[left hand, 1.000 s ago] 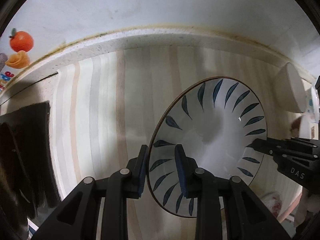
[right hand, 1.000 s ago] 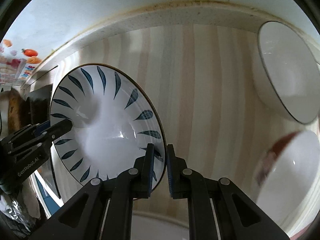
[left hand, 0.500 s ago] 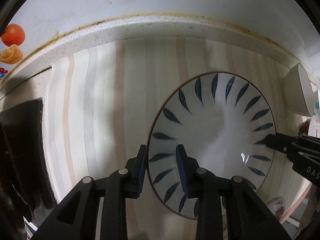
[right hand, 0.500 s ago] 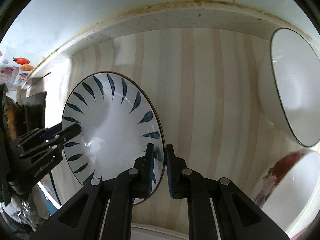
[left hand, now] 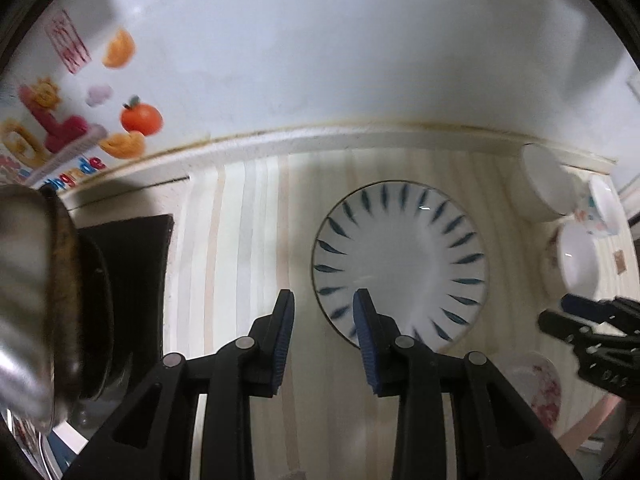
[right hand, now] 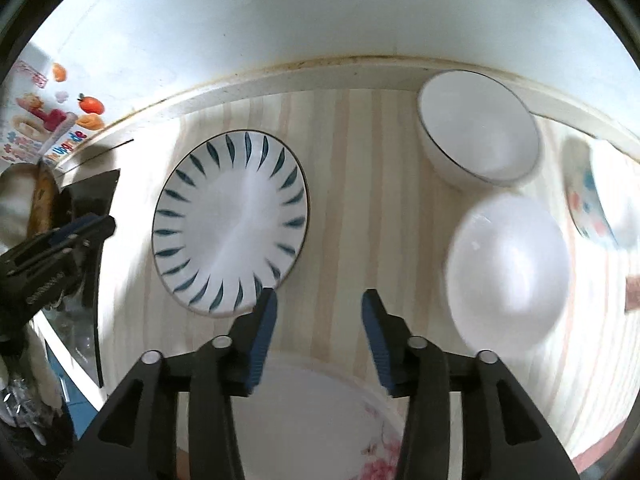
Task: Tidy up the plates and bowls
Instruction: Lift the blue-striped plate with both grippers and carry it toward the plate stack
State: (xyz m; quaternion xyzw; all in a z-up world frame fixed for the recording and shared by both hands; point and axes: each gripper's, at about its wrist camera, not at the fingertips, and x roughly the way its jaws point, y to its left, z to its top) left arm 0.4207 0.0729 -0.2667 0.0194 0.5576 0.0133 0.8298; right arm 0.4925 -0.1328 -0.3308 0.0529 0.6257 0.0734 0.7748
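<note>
A white plate with blue leaf marks (left hand: 400, 264) lies flat on the striped wooden mat (left hand: 248, 248); it also shows in the right wrist view (right hand: 230, 224). My left gripper (left hand: 324, 300) is open and empty, above the plate's left rim. My right gripper (right hand: 316, 300) is open and empty, above the mat just right of the plate. A white bowl with a dark rim (right hand: 478, 126), a plain white bowl (right hand: 508, 268) and a patterned bowl (right hand: 596, 196) stand to the right. A floral plate (right hand: 312, 416) lies under my right gripper.
A dark stove top with a pan (left hand: 80, 288) is at the left of the mat. A white wall with fruit stickers (left hand: 140, 118) rises behind the counter edge (left hand: 320, 136). The right gripper shows in the left wrist view (left hand: 592, 320).
Both grippers have let go of the blue-leaf plate and opened. The plate now lies flat on the mat. Both grippers have pulled back and up from it.
</note>
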